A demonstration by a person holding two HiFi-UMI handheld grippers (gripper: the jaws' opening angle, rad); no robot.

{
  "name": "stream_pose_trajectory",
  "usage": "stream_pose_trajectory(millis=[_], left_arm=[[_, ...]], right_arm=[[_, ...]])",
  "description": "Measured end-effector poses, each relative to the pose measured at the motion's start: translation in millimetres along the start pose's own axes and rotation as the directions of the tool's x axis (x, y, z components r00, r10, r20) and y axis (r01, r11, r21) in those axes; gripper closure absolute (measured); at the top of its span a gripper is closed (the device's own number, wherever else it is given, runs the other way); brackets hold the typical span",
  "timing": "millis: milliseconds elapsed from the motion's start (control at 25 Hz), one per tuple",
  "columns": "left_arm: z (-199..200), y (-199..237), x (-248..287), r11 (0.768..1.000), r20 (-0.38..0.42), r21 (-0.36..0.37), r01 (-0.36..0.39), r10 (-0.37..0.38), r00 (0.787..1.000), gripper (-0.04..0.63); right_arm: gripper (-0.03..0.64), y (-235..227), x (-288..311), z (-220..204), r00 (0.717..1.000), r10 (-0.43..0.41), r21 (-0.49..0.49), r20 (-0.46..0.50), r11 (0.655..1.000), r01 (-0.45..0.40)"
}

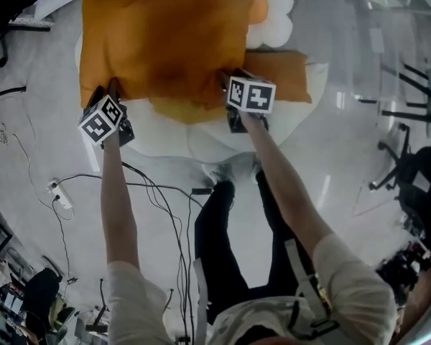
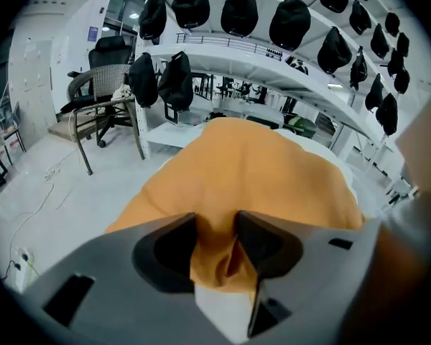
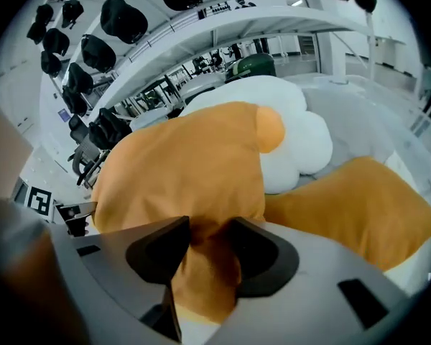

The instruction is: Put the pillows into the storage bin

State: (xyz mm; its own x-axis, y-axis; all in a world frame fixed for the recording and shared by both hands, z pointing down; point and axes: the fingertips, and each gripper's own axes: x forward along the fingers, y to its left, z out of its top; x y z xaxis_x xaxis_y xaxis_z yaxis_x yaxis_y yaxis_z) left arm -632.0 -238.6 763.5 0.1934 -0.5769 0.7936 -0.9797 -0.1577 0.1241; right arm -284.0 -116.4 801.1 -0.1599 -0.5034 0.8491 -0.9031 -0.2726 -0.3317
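Note:
A large orange pillow (image 1: 165, 42) lies on a white puffy cushion (image 1: 201, 139) on the floor. My left gripper (image 1: 115, 88) is shut on its near left edge; in the left gripper view the orange fabric (image 2: 251, 171) bunches between the pads of that gripper (image 2: 215, 218). At the pillow's near right edge my right gripper (image 1: 226, 77) is shut the same way, and the pillow (image 3: 179, 164) is pinched in that gripper (image 3: 210, 225) too. A smaller orange pillow (image 1: 280, 74) lies to the right, partly under the big one, also visible in the right gripper view (image 3: 352, 207).
A clear plastic bin (image 1: 388, 49) stands at the upper right. Cables (image 1: 158, 192) trail over the floor by the person's legs (image 1: 223, 243). An office chair (image 1: 409, 171) is at the right. Shelves with black bags (image 2: 273, 20) and a chair (image 2: 104, 92) stand beyond.

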Motion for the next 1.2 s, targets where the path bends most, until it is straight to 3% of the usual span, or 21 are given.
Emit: stream_pose_trajectory(millis=[160, 240, 360, 600, 840, 1040, 1200], left_arm=[[4, -8, -3, 0.998, -0.018, 0.054, -0.026, 0.027, 0.999, 0.52], [13, -12, -13, 0.996, 0.008, 0.075, -0.052, 0.051, 0.999, 0.566], [37, -23, -36, 0.996, 0.061, 0.058, -0.069, 0.065, 0.996, 0.577], [110, -59, -99, 1.0, 0.175, 0.002, -0.013, 0.012, 0.985, 0.578], [157, -125, -178, 0.999, 0.23, -0.016, 0.04, -0.036, 0.973, 0.578], [194, -207, -244, 0.992, 0.315, -0.009, 0.124, -0.115, 0.942, 0.578], [220, -278, -309, 0.984, 0.393, 0.048, 0.172, -0.177, 0.902, 0.578]], right_arm=[[0.56, 7, -3, 3, 1.0, 0.012, -0.005, -0.018, 1.0, -0.012], [0.597, 14, -11, 8, 1.0, 0.006, -0.018, -0.003, 1.0, -0.006], [0.603, 19, -35, 27, 0.999, -0.003, -0.007, 0.035, 1.0, 0.003], [0.604, 29, -121, 102, 0.989, -0.016, -0.072, 0.145, 0.997, 0.026], [0.604, 10, -237, 140, 0.975, -0.061, -0.079, 0.214, 0.994, 0.08], [0.604, -22, -345, 170, 0.936, -0.08, -0.053, 0.343, 0.993, 0.104], [0.604, -59, -435, 183, 0.895, -0.128, -0.035, 0.428, 0.987, 0.158]])
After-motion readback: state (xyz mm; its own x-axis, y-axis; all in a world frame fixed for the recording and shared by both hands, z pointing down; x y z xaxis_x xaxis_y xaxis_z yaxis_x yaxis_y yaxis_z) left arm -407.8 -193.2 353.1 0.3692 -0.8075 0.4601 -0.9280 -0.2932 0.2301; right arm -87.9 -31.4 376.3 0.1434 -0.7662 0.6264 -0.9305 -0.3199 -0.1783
